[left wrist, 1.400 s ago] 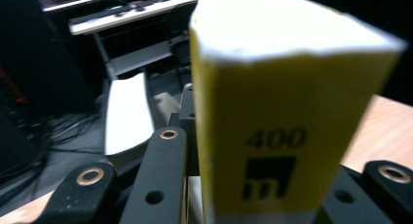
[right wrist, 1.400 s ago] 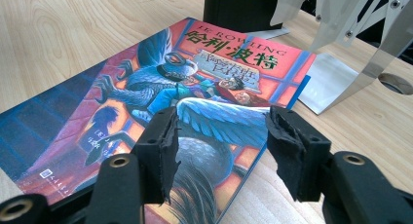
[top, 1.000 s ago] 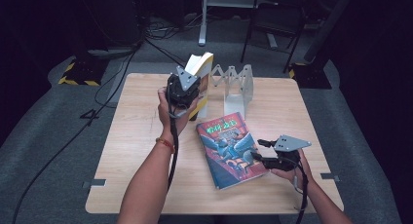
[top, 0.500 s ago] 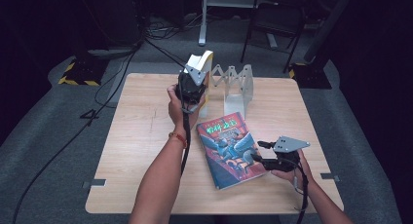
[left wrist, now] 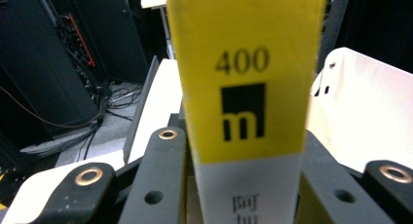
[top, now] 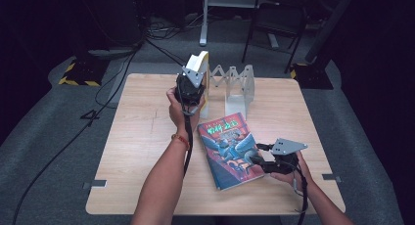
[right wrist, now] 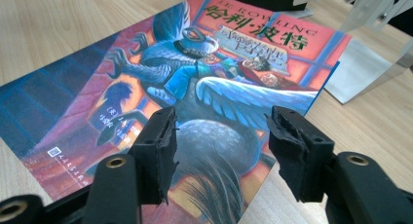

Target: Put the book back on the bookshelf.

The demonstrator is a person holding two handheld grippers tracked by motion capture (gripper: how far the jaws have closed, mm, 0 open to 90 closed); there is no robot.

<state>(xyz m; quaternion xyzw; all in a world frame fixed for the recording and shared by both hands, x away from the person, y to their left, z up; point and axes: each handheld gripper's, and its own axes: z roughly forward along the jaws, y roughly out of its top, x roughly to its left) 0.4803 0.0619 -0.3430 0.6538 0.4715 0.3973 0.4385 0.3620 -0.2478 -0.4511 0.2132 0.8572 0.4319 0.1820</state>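
While clamping the yellow-spined book (left wrist: 246,87) upright between left gripper (left wrist: 243,185) jaws for racking, right gripper (right wrist: 219,151) jaws gaping apart just above the picture book (right wrist: 195,87).

A dim lab or studio: dark equipment racks (left wrist: 63,63), loose floor cables (top: 122,63), hazard-striped tape (top: 76,73), grey carpet (top: 44,151).

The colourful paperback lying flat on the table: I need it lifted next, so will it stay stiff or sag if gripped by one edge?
The paperback looks soft-covered, so it would probably droop from an edge grip. Its glossy cover may slip under the open right gripper. Lying flat on the table, its edge seems hard to get under.
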